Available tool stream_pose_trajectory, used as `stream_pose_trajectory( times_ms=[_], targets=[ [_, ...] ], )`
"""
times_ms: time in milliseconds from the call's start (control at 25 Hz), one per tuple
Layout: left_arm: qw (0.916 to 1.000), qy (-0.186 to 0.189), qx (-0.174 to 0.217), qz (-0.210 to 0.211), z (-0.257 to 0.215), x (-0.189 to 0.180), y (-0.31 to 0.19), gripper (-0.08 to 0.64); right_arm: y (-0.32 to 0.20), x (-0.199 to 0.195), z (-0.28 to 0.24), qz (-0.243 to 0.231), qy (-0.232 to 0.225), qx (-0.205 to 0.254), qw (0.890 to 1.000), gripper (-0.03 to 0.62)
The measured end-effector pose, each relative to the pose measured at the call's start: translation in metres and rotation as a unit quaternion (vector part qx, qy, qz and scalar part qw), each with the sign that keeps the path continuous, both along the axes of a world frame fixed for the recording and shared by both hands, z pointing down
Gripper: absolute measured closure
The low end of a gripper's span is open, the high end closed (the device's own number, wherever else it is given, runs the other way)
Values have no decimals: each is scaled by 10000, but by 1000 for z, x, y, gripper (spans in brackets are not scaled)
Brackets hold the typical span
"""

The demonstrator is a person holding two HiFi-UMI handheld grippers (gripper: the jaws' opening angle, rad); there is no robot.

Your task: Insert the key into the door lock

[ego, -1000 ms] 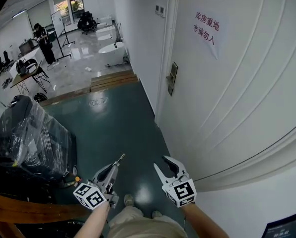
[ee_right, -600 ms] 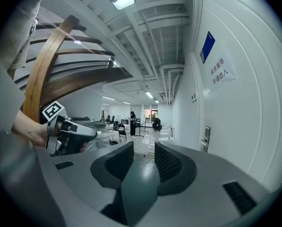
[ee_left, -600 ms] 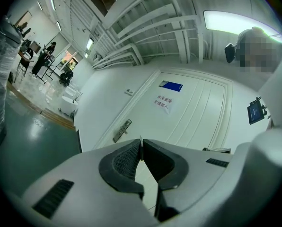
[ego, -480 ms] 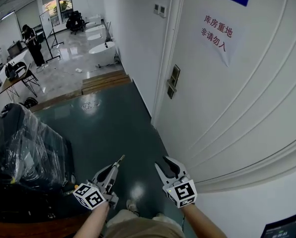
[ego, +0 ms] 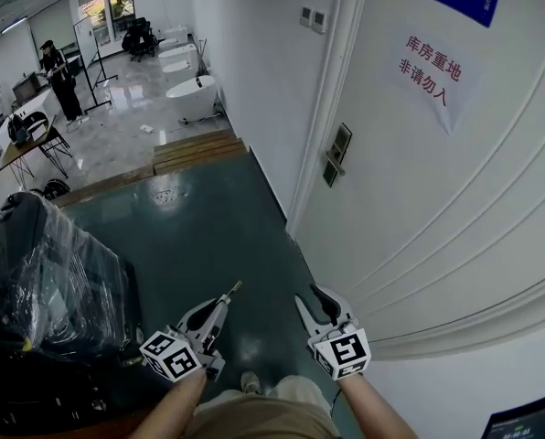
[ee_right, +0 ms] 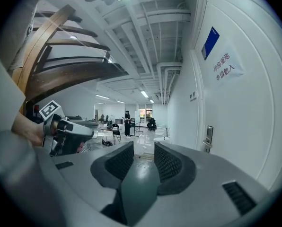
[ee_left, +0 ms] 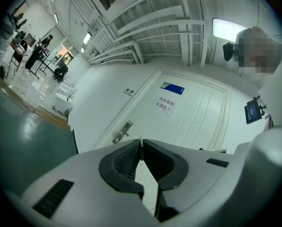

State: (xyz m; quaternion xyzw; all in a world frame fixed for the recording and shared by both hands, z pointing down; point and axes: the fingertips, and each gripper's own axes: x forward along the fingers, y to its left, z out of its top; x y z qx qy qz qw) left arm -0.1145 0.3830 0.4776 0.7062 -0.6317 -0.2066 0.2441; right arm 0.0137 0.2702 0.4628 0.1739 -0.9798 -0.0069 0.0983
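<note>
Left gripper [ego: 222, 302], a grey moulded shell with black ribbed pads: jaws pressed together on the thin flat metal key [ego: 233, 290]. The blade pokes out past my tips. In the left gripper view the key [ee_left: 140, 143] shows edge-on, a pale sliver pinched upright between the pads.

Right gripper [ego: 312, 298], same grey shell, sits just right of the left one. Its jaws stand apart, the cross-hatched pads [ee_right: 168, 162] facing each other with nothing between them.

Door lock [ego: 337, 154], a narrow upright metal plate with a short lever: well ahead of both tools, up and to the right of the key tip, untouched. Along my left jaws it sits just left of the key line [ee_left: 123, 131]. Along my right jaws it lies far off to the right [ee_right: 208, 137].

White painted door [ego: 437, 208], smooth with raised mouldings, runs along the right of my right gripper. A white paper sheet with red characters [ego: 430, 82] is stuck on it, above and beyond the lock.

Glossy dark green floor [ego: 208, 236] lies under both tools and throws back a light spot. A bulky black load in crinkled clear film [ego: 44, 273] stands left of my left gripper.
</note>
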Motion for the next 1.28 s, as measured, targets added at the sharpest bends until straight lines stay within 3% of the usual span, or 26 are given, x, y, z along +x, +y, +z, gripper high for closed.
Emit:
stream_pose_trajectory(
  times_ms=[520,840,1280],
  targets=[
    [9997,230,-84,-71,19,-36,-20,531,-27,-41,12,-20,36,-87,10000,462],
    [9995,174,-146,-207,11,-64,-66,531,-79,-72,9,-123,-43,-152,9998,462],
    [9990,203,-340,-188,5,-71,-121,531,-141,-98,-4,-255,-49,-204,9995,462]
  ],
)
